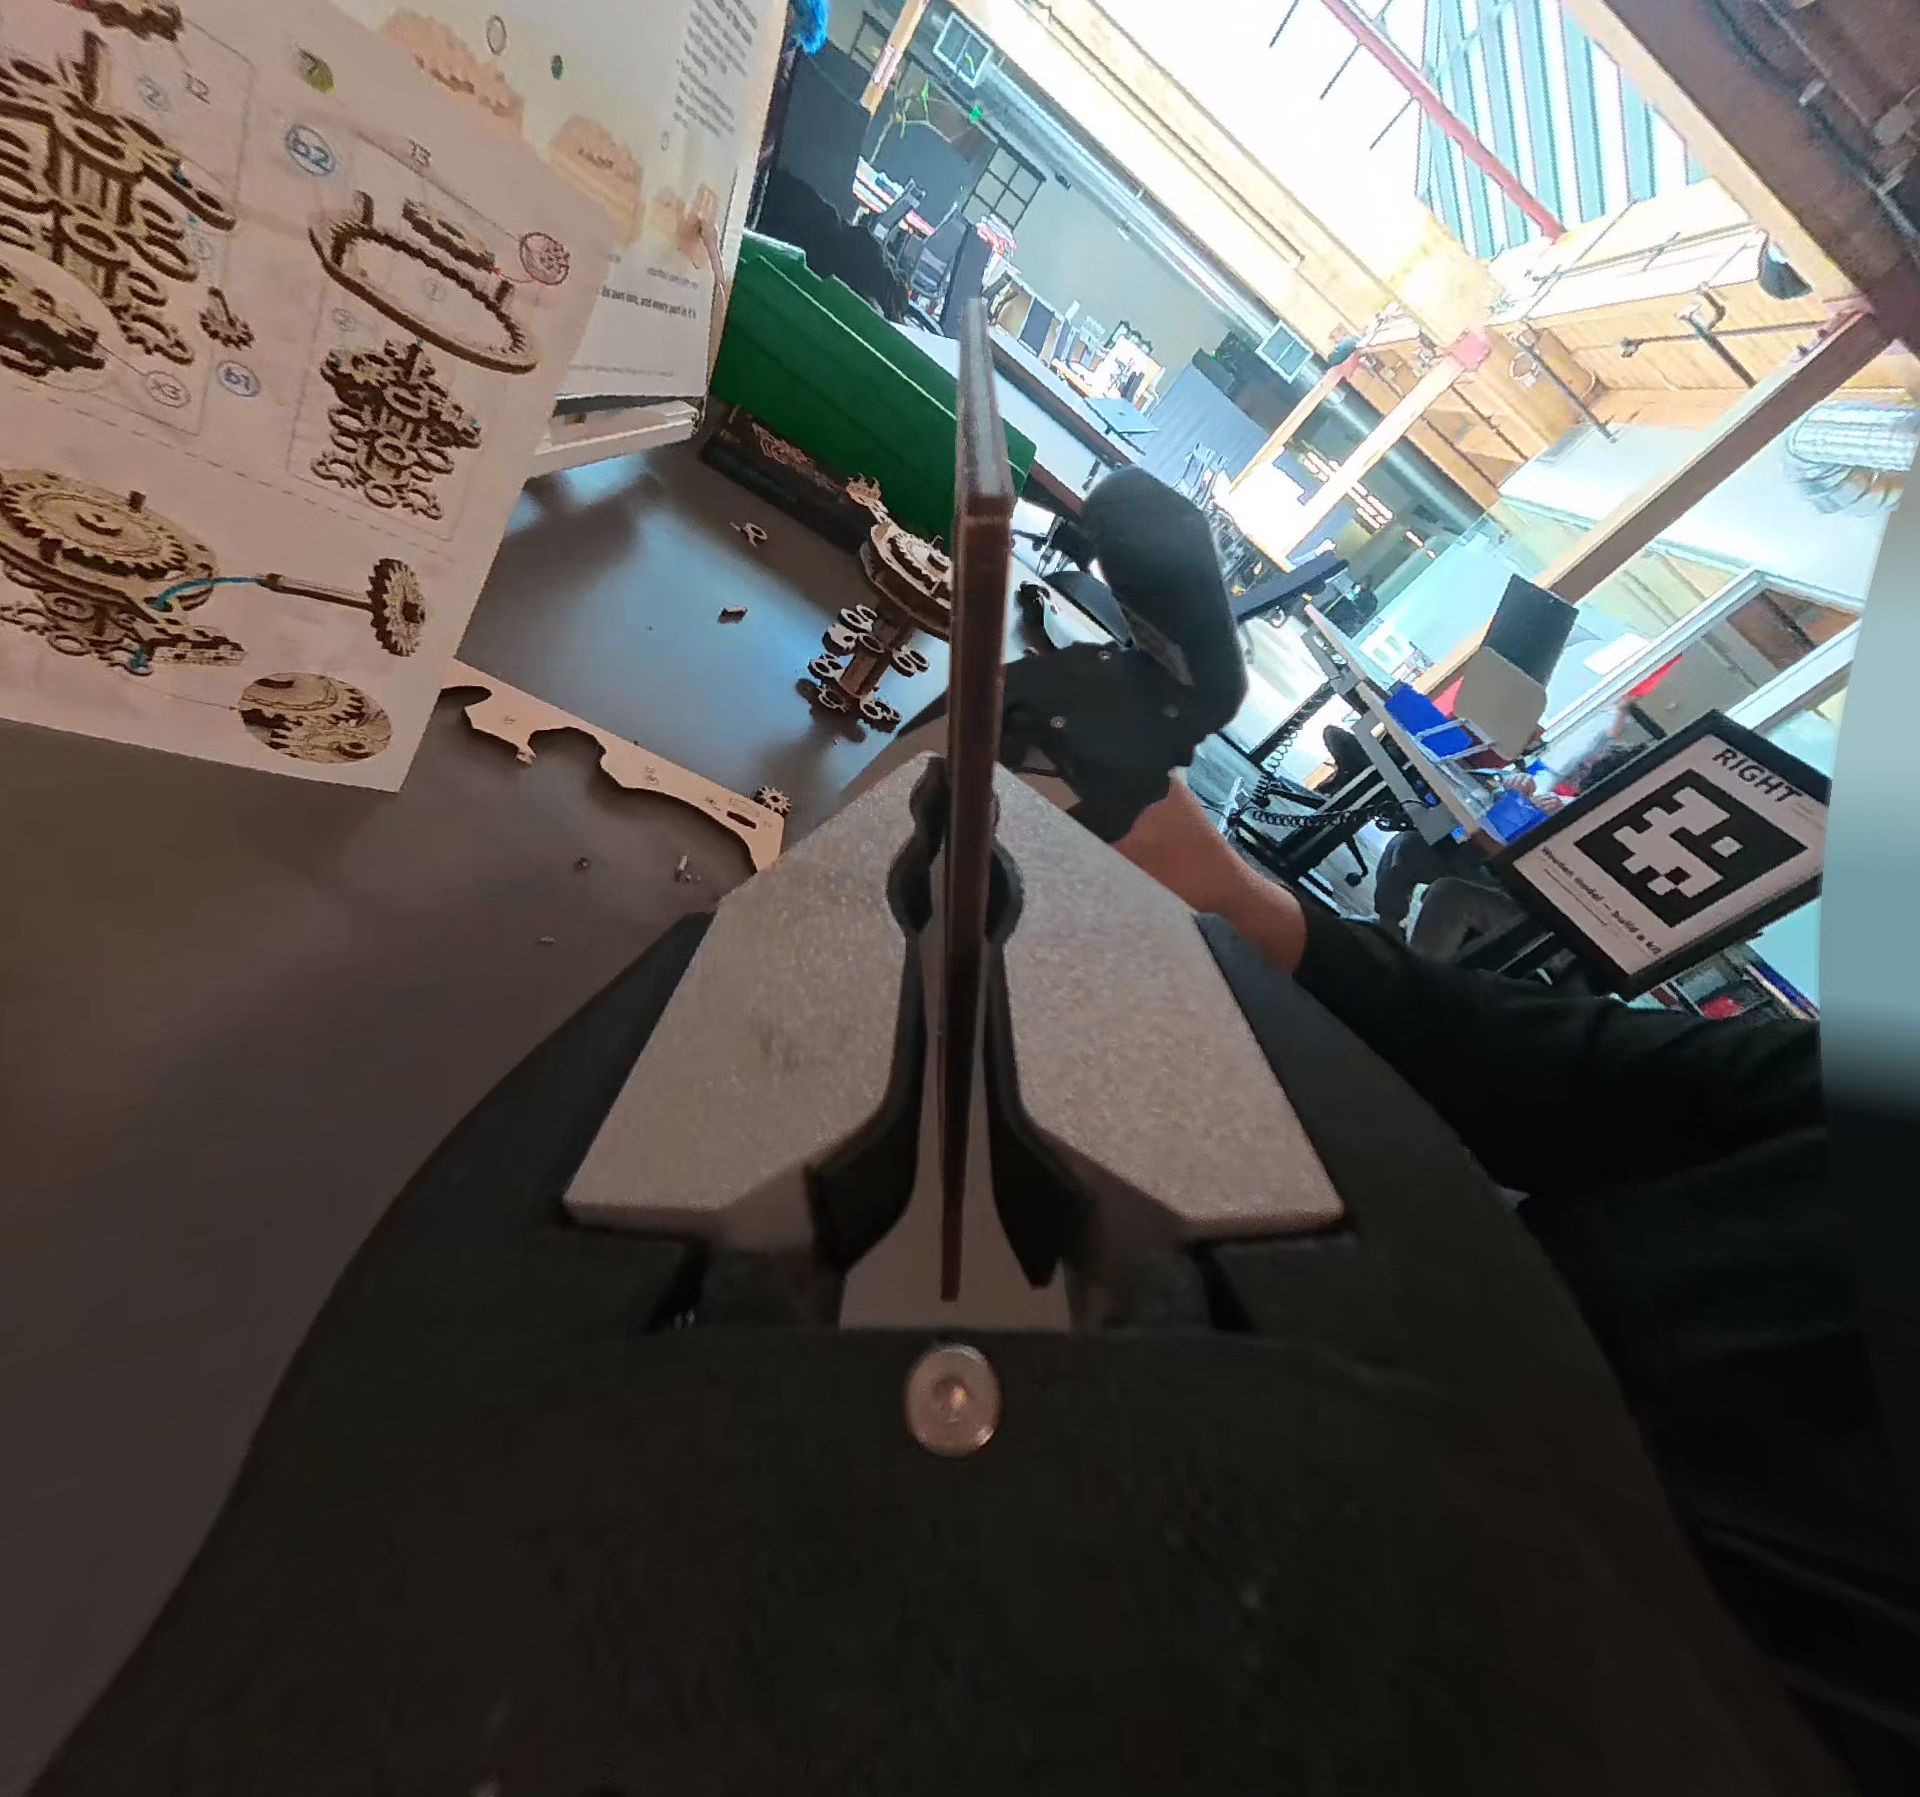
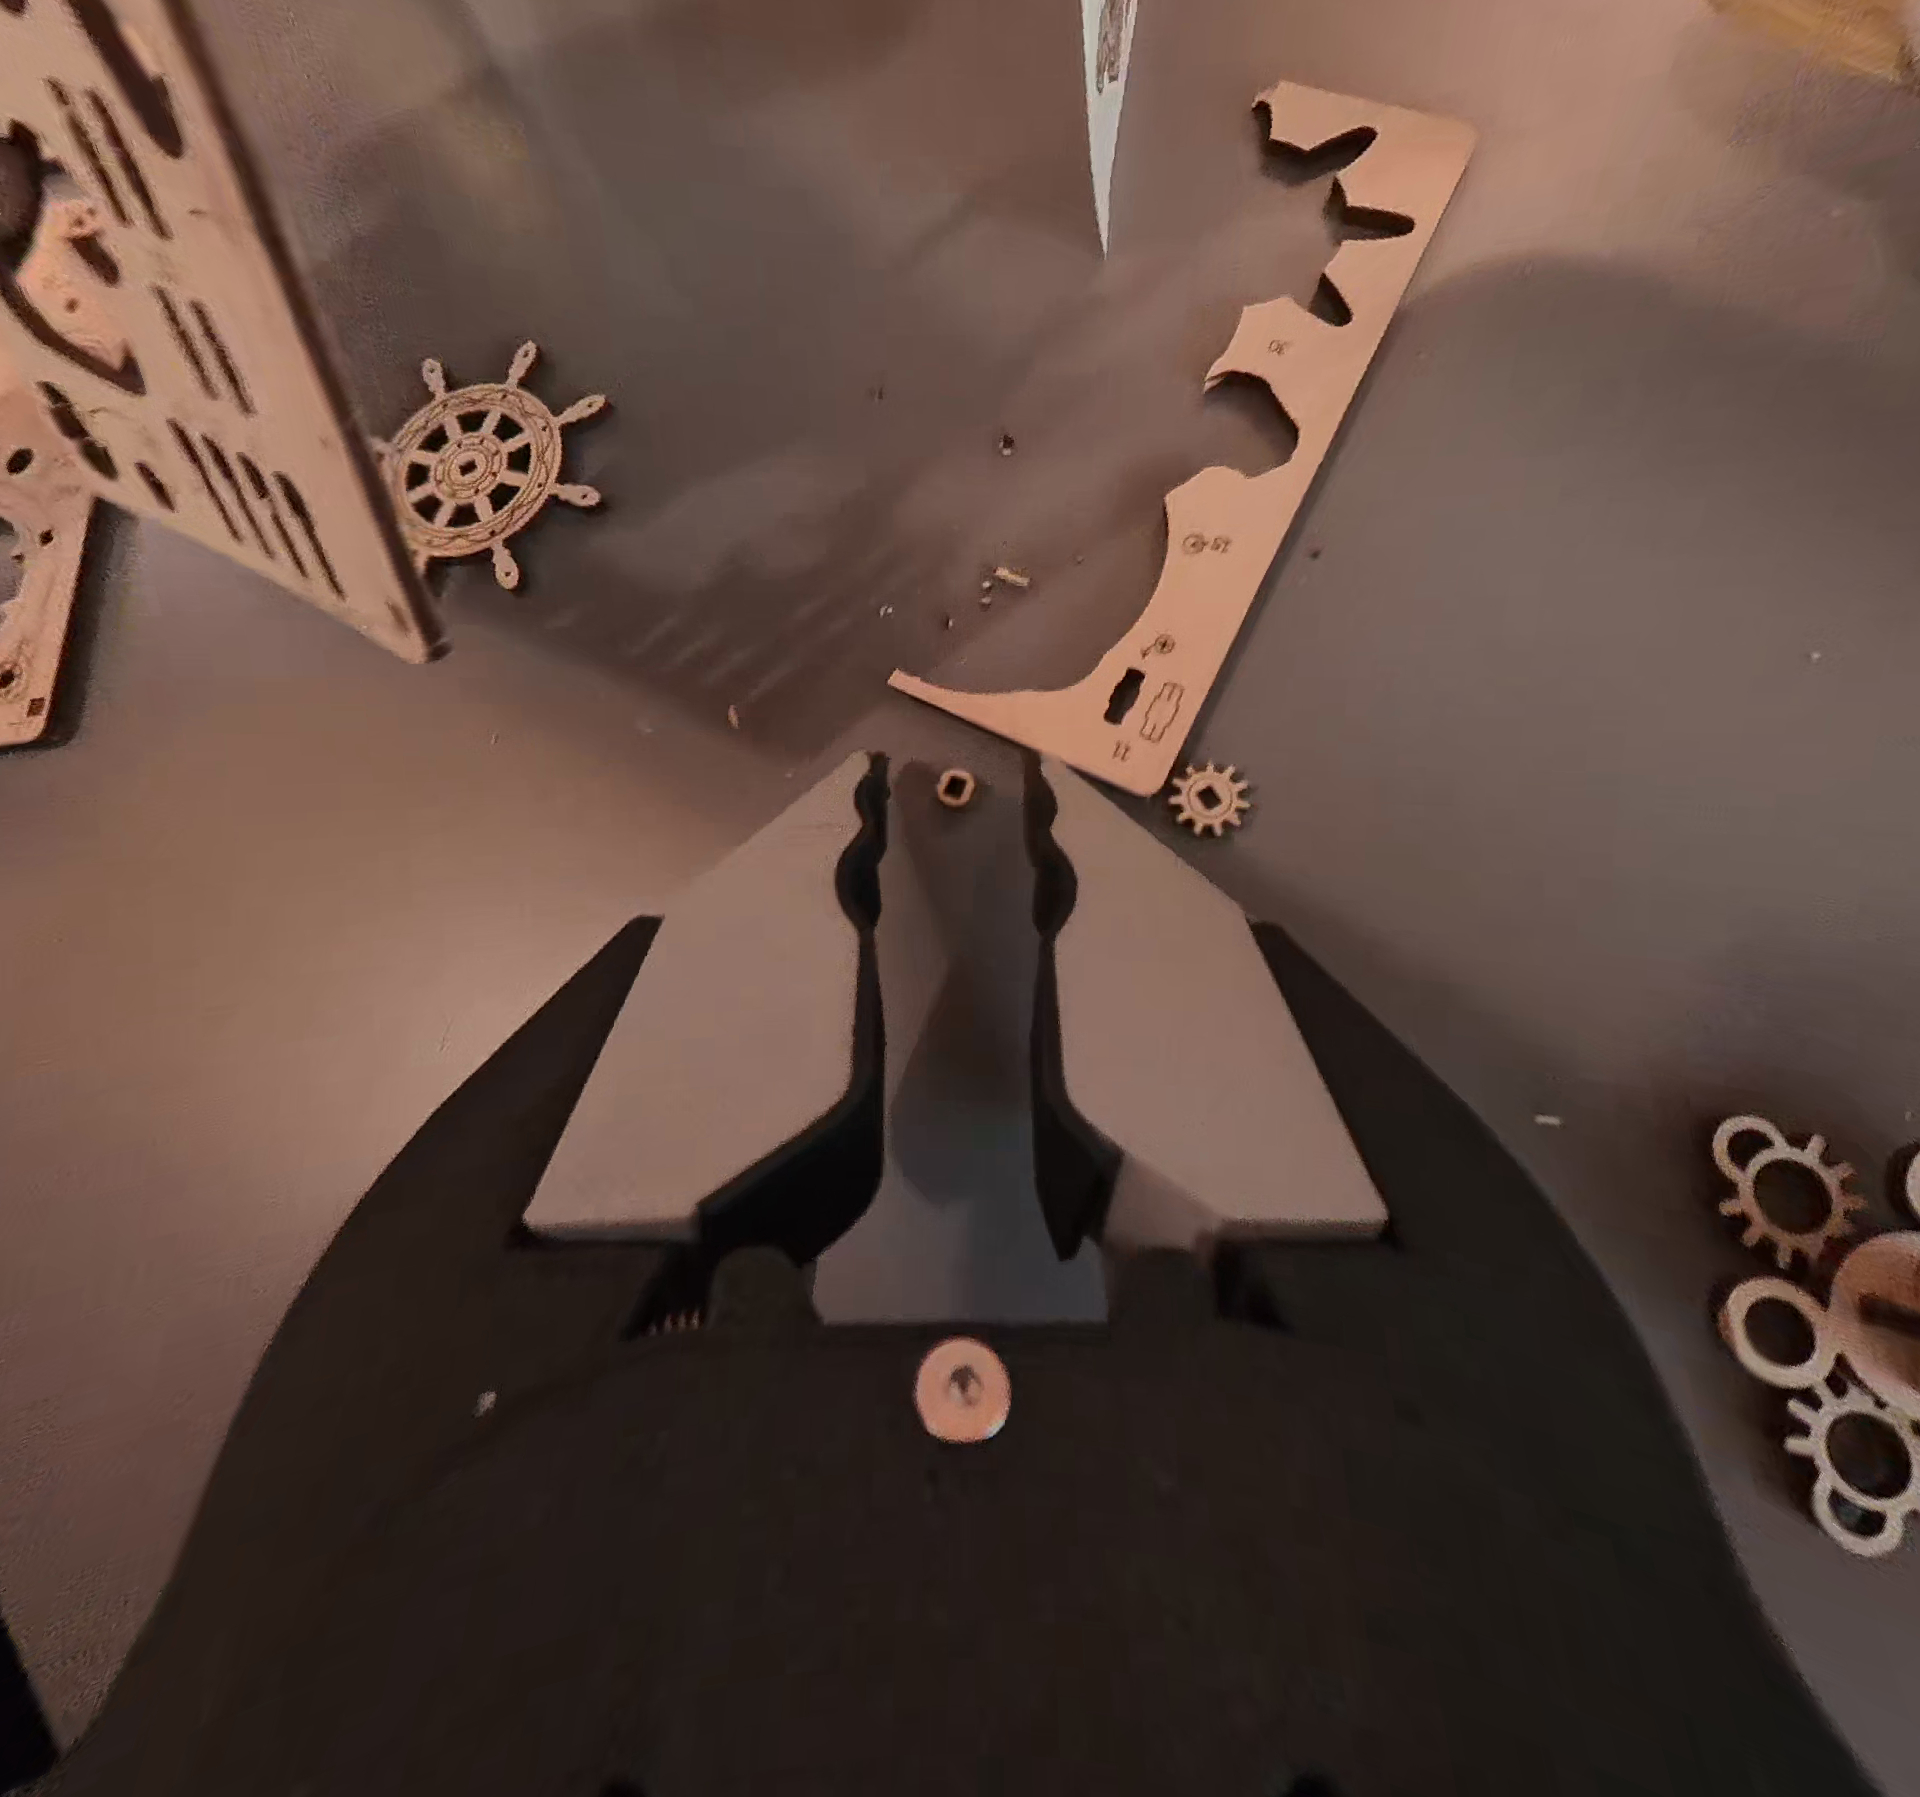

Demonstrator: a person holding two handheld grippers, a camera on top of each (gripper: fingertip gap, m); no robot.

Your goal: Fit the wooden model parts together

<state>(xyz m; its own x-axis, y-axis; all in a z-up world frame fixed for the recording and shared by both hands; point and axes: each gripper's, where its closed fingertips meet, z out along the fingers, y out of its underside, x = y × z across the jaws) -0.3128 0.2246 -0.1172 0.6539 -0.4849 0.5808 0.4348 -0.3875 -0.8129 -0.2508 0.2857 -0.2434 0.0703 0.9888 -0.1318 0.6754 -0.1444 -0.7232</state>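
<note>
The left gripper (image 1: 961,854) clamped a wooden sheet (image 1: 977,604) edge-on at frame centre. The right gripper (image 2: 956,791), jaws narrowly apart, straddled a small square-holed bushing (image 2: 951,789) at centre frame, nearer than the cog (image 2: 1208,798) lower right.

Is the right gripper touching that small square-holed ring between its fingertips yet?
Apart. The right wrist view shows the ring lying on the table between the open right gripper fingers, with bare table visible on both sides of it.
</note>
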